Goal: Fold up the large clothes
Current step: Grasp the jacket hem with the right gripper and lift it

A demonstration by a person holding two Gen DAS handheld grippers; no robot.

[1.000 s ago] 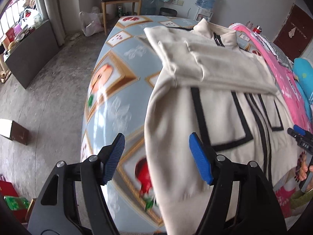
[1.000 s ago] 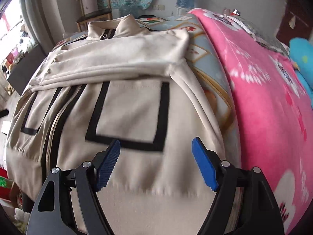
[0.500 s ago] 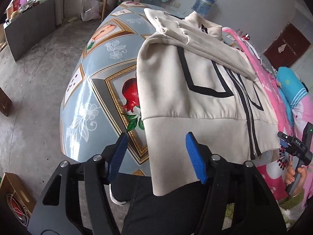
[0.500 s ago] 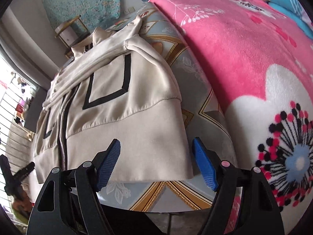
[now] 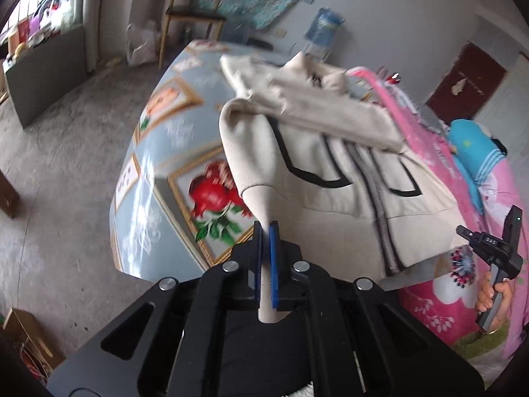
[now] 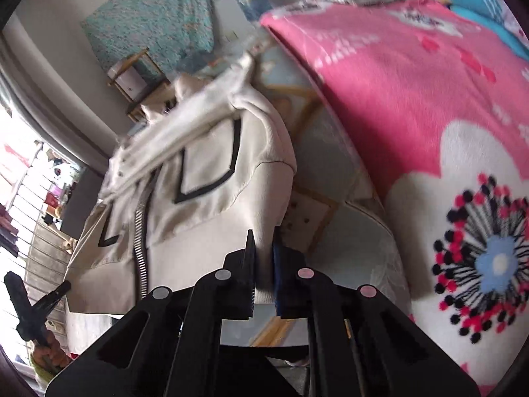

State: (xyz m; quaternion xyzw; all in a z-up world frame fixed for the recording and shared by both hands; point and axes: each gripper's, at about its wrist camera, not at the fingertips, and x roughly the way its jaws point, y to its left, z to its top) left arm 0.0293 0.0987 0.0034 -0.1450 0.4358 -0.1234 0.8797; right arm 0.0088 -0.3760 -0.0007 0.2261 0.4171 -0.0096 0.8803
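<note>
A cream zip jacket (image 5: 330,165) with black trim lies on the bed, its sleeves folded across the chest. My left gripper (image 5: 265,231) is shut on the hem's left corner, which is pulled up off the bed into a taut ridge. In the right wrist view the same jacket (image 6: 211,172) shows, and my right gripper (image 6: 263,248) is shut on the hem's right corner, also lifted. The right gripper (image 5: 489,248) shows at the edge of the left wrist view, held by a hand. The left gripper (image 6: 29,301) shows low at the left of the right wrist view.
The bed has a pale blue sheet (image 5: 158,165) with framed fruit prints. A pink flowered blanket (image 6: 429,115) covers the bed's right side. A wooden chair (image 5: 191,20) and a water bottle (image 5: 322,31) stand by the far wall. Cardboard boxes (image 5: 23,340) sit on the concrete floor.
Both grippers drew back from over the jacket to its hem and closed on the two hem corners. The hem now lifts off the bed at both ends.
</note>
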